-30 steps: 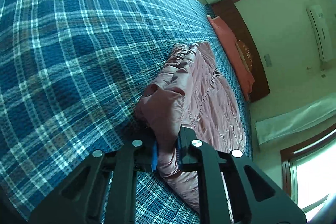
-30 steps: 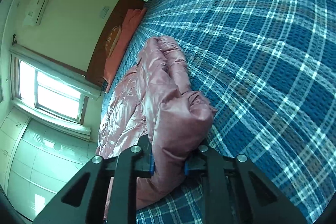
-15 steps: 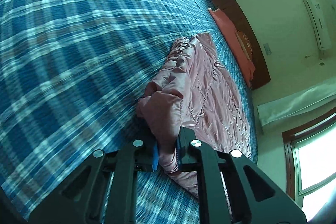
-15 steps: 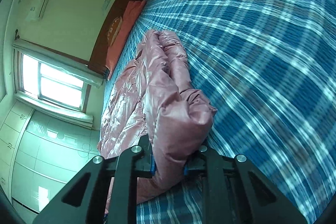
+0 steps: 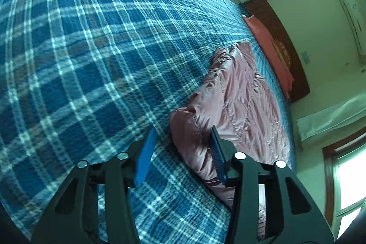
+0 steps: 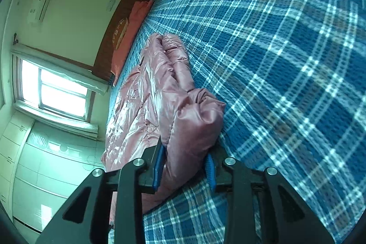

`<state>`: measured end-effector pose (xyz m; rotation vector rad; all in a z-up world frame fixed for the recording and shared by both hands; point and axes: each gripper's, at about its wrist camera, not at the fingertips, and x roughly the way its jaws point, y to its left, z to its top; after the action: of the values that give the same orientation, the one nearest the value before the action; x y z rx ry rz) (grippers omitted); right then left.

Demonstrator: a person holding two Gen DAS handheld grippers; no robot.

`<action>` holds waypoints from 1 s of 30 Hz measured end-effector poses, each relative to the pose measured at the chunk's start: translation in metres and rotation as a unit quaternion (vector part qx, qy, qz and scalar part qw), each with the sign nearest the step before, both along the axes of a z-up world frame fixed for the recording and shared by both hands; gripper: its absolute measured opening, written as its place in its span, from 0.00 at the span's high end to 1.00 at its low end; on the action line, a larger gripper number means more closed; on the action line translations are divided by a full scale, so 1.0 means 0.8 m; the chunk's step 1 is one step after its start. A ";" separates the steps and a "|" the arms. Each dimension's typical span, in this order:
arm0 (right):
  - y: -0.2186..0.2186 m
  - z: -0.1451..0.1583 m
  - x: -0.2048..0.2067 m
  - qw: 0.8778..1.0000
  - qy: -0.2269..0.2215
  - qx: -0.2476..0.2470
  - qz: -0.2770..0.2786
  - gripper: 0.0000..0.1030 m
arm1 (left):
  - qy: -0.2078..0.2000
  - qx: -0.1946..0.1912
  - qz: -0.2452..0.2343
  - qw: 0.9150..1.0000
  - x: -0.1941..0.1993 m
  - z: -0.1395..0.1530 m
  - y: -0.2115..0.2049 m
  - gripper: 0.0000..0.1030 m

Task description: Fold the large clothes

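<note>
I see the blue plaid bedspread (image 5: 91, 49) | pink quilted jacket (image 6: 160, 102) lying folded lengthwise on it toward the pillow (image 5: 270, 49) | my right gripper (image 6: 185, 166) clamped on the jacket's near end | my left gripper (image 5: 183, 148) spread open, one pad at the fabric

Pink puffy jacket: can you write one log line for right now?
pink quilted puffy jacket: lying on blue plaid bedspread | left hand-held gripper: open | right hand-held gripper: clamping jacket
</note>
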<state>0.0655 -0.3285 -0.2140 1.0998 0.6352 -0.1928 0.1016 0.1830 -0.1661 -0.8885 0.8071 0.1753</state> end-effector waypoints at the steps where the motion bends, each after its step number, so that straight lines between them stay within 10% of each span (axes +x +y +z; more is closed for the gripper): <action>1: 0.001 0.002 -0.006 1.000 0.003 -0.008 0.001 0.70 | 0.003 0.012 -0.003 1.000 -0.002 0.003 0.001 0.53; 8: 0.011 0.034 -0.028 0.994 0.042 -0.102 0.015 0.70 | 0.027 0.124 -0.043 0.991 -0.010 0.034 -0.005 0.53; 15: 0.042 0.070 -0.024 0.968 0.087 -0.232 0.042 0.70 | 0.044 0.265 -0.087 0.959 -0.011 0.067 -0.023 0.53; 30: 0.159 0.121 0.093 0.905 0.079 -0.378 0.177 0.70 | 0.000 0.394 -0.199 0.897 0.060 0.127 -0.131 0.47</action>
<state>0.1400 -0.2010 -0.1172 0.2101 0.8012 -0.1896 0.1493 0.0786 -0.0642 0.0499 0.8035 0.1218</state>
